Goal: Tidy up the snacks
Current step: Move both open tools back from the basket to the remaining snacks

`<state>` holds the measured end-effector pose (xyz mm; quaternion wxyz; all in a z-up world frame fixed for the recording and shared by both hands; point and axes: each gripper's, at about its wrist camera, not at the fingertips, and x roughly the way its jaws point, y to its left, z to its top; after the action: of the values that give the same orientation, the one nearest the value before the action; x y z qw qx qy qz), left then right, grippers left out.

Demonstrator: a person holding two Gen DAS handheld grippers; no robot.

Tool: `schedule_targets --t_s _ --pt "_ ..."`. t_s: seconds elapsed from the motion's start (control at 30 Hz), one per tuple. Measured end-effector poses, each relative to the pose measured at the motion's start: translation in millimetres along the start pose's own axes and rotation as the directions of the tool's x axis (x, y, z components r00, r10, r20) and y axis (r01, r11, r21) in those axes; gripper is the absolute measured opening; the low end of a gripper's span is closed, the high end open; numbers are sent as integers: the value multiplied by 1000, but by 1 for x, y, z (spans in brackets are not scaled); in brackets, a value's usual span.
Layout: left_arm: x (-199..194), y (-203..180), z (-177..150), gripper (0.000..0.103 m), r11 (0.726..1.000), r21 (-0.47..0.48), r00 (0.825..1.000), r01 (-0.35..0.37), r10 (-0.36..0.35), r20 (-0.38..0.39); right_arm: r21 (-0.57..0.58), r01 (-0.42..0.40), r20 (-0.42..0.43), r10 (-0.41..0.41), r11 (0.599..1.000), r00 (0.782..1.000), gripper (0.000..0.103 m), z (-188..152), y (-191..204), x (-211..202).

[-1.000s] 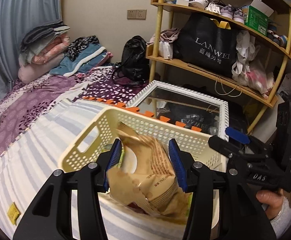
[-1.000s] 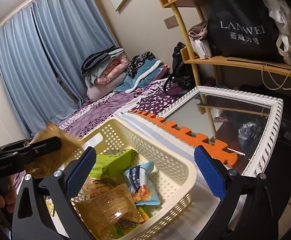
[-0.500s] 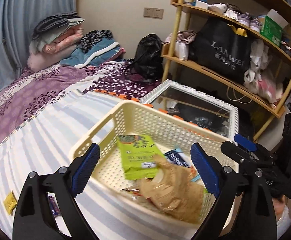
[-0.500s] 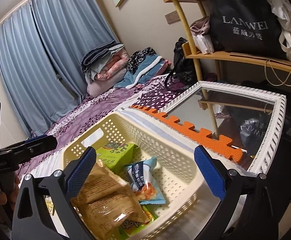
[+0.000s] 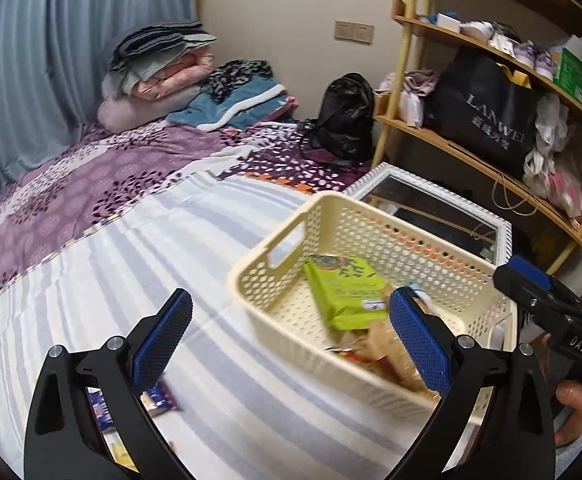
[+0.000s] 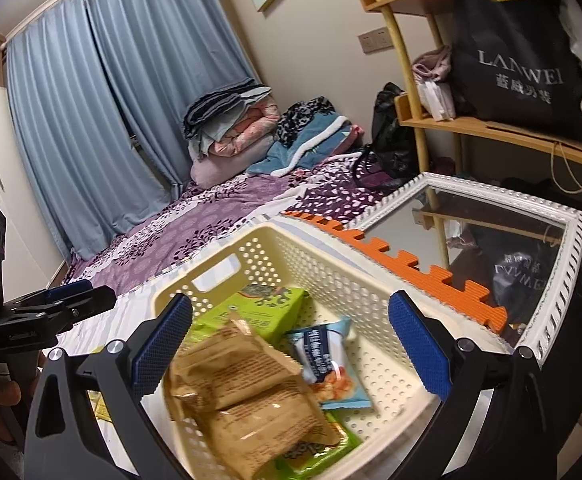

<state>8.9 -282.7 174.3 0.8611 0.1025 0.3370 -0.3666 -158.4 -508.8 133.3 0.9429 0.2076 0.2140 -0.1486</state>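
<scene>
Left gripper (image 5: 291, 332): jaws opening wide, nothing between the pads; it hangs over the striped sheet (image 5: 163, 256), its right pad before the near wall of the cream basket (image 5: 275, 304). Right gripper (image 6: 291, 340): released, jaws wide and empty above the basket. Inside lie the brown snack bag (image 6: 247, 396), a green packet (image 6: 259, 312) and a pale-blue packet (image 6: 327, 364); further snack packets (image 5: 159, 398) lie on the sheet outside the basket.

Perforated cream plastic basket (image 6: 375, 292), smooth and matt; crinkled tan snack packet (image 6: 247, 396) and glossy green packet (image 5: 347, 292) of plastic film; striped woven cloth sheet (image 5: 139, 264); matt black gripper (image 5: 291, 336) with textured blue pads (image 5: 163, 336); wooden shelf (image 6: 503, 130).
</scene>
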Motion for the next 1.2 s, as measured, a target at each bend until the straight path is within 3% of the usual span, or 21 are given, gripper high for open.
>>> schedule_targets --t_s 0.33,0.73,1.0,1.2 --pt "-31 67 -32 100 989 -128 998 -69 69 1 -68 -44 -6 43 997 999 98 0 42 -1" --pt "-79 154 -87 100 936 -301 982 -184 191 -7 -166 -147 -21 145 975 989 98 -7 104 -5" --pt "-107 191 -112 100 902 -369 971 -223 239 -2 -241 -251 -92 235 937 968 98 -29 156 -2" --pt "-113 203 -125 100 886 -398 968 -236 252 -13 -298 -336 -194 288 894 938 98 -59 195 8"
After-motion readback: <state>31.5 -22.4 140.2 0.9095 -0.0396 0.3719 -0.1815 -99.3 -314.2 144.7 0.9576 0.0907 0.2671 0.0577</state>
